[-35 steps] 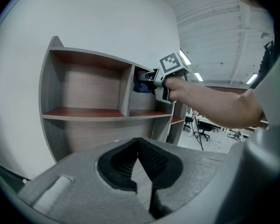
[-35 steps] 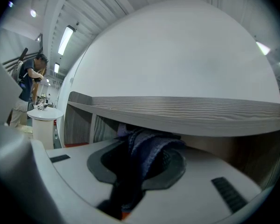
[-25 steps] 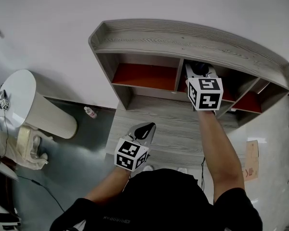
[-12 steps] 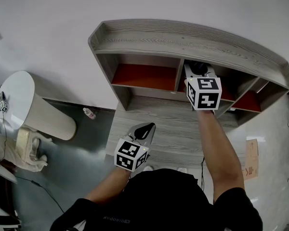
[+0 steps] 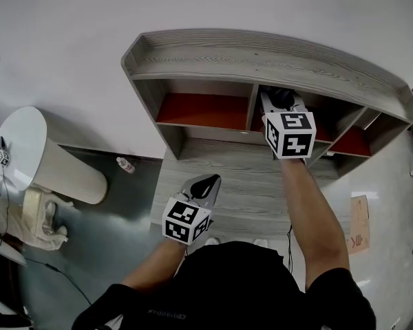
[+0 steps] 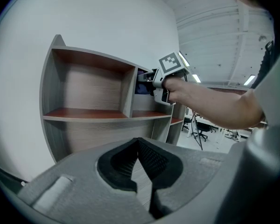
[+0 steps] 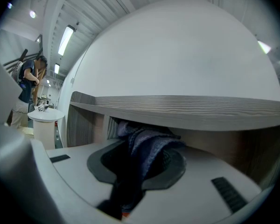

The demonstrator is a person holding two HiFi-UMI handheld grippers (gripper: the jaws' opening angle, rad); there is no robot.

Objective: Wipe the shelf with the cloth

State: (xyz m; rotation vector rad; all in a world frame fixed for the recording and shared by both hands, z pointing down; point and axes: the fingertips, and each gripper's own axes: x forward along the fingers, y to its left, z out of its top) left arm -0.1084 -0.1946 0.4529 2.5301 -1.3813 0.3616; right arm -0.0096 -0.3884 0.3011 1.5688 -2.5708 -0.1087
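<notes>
- Cloth point(image 7: 147, 148) is pinched in the right claw point(image 7: 141, 169), inside the middle compartment of the shelf point(image 5: 261, 60).
- Left claw point(image 6: 139, 146) hangs closed and empty.
- Best to press flat and sweep into the corners.

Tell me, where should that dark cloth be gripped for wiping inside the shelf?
Pinch the cloth by a bunched fold, coming from the open front of the shelf, much as the right tool holds it: jaws shut on the gathered part, loose folds sticking out ahead to meet the wood. Being soft, any gathered fold likely serves.
</notes>
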